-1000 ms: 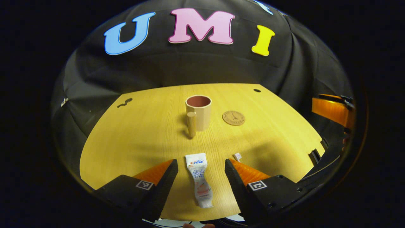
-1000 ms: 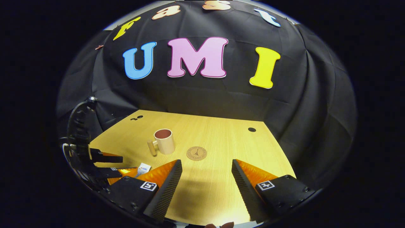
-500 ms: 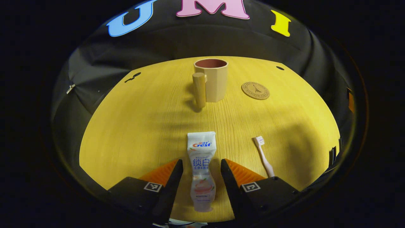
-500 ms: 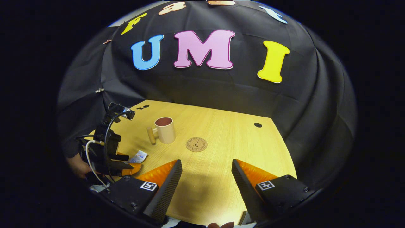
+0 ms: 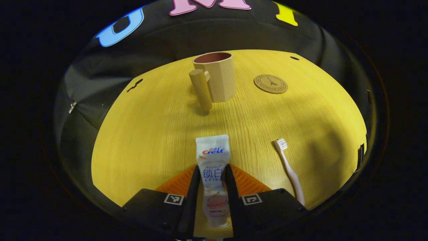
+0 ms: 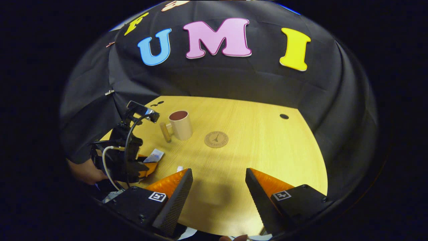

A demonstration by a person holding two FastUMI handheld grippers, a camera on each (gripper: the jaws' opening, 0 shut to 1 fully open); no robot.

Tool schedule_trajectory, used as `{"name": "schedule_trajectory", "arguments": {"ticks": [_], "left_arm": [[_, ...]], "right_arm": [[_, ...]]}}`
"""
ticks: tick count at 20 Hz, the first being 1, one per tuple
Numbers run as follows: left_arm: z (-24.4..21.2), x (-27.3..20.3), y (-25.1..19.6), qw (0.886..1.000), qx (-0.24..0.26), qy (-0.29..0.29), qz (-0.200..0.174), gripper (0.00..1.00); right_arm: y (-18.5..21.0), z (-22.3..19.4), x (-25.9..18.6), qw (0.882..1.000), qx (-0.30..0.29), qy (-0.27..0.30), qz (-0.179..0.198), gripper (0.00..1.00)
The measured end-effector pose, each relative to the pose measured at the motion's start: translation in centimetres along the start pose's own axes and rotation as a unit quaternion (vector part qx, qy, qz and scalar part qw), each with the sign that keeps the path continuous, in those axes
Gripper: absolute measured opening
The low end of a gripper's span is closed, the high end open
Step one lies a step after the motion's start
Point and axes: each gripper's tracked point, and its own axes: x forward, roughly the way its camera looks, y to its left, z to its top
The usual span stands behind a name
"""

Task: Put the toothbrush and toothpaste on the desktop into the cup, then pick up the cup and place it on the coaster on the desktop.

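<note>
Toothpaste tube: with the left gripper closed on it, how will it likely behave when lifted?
The tube looks soft and flat, so it may dent between the left gripper's fingers. Its crimped end sticks out forward and could droop. It is probably light. Being flat, it should not roll.

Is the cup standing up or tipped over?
Standing up. The cup sits on its base on the table, open mouth facing up, handle to the side. Nothing shows inside.

you have a light wood tabletop point(image 5: 153, 134) under warm light, with a black cloth wall point(image 6: 234, 83) draped behind it. a small round hole point(image 6: 284, 116) sits near the far right corner, and a paired dark cutout point(image 5: 134, 83) near the far left edge.
</note>
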Motion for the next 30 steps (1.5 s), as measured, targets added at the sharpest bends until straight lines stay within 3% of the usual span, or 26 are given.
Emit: {"name": "schedule_trajectory", "arguments": {"ticks": [1,4,9,12,16,20,23,24,25,26,27,28,30], "left_arm": [[-0.1,0.1,0.0,1.0,0.005,0.001,0.005,0.36],[-0.1,0.2,-0.1,1.0,0.011,0.013,-0.015,0.33],[0.1,0.3,0.2,0.993,-0.023,0.022,-0.118,0.24],[-0.5,-0.3,0.6,0.986,-0.017,0.03,-0.164,0.19],[-0.7,-2.0,2.7,0.982,-0.008,0.01,-0.187,0.19],[-0.4,-3.0,4.8,0.981,0.001,-0.011,-0.195,0.19],[-0.8,-3.3,5.8,0.979,-0.018,-0.009,-0.202,0.19],[-0.9,-3.2,6.0,0.979,-0.025,-0.008,-0.204,0.19],[-1.1,-3.2,6.4,0.978,-0.027,-0.008,-0.204,0.19],[-1.3,-3.1,6.7,0.979,-0.027,-0.008,-0.203,0.19],[-1.4,-3.1,7.0,0.979,-0.027,-0.009,-0.201,0.19],[-1.5,-3.0,7.3,0.979,-0.027,-0.009,-0.201,0.19],[-1.7,-3.0,7.7,0.979,-0.031,-0.01,-0.201,0.19]], "right_arm": [[0.8,-0.6,0.1,1.0,0.013,0.014,0.002,0.99],[3.0,-2.0,0.2,0.999,0.024,0.049,-0.004,0.99],[6.7,-3.5,1.4,0.996,0.011,0.082,-0.027,0.99],[8.2,-5.0,2.6,0.992,-0.004,0.111,-0.052,0.98],[9.8,-7.0,4.9,0.986,0.006,0.151,-0.072,0.81],[11.1,-8.6,7.1,0.979,0.014,0.186,-0.083,0.74],[10.7,-10.1,8.1,0.968,0.004,0.226,-0.107,0.5],[10.7,-10.7,8.3,0.965,0.002,0.24,-0.11,0.52],[10.8,-10.9,8.5,0.962,0.005,0.247,-0.113,0.43],[10.9,-11.0,8.8,0.962,0.01,0.249,-0.114,0.53],[10.7,-11.1,9.2,0.96,0.013,0.251,-0.119,0.37],[10.7,-11.2,9.6,0.959,0.016,0.258,-0.117,0.45],[10.6,-10.8,10.0,0.959,0.019,0.259,-0.114,0.34]]}}
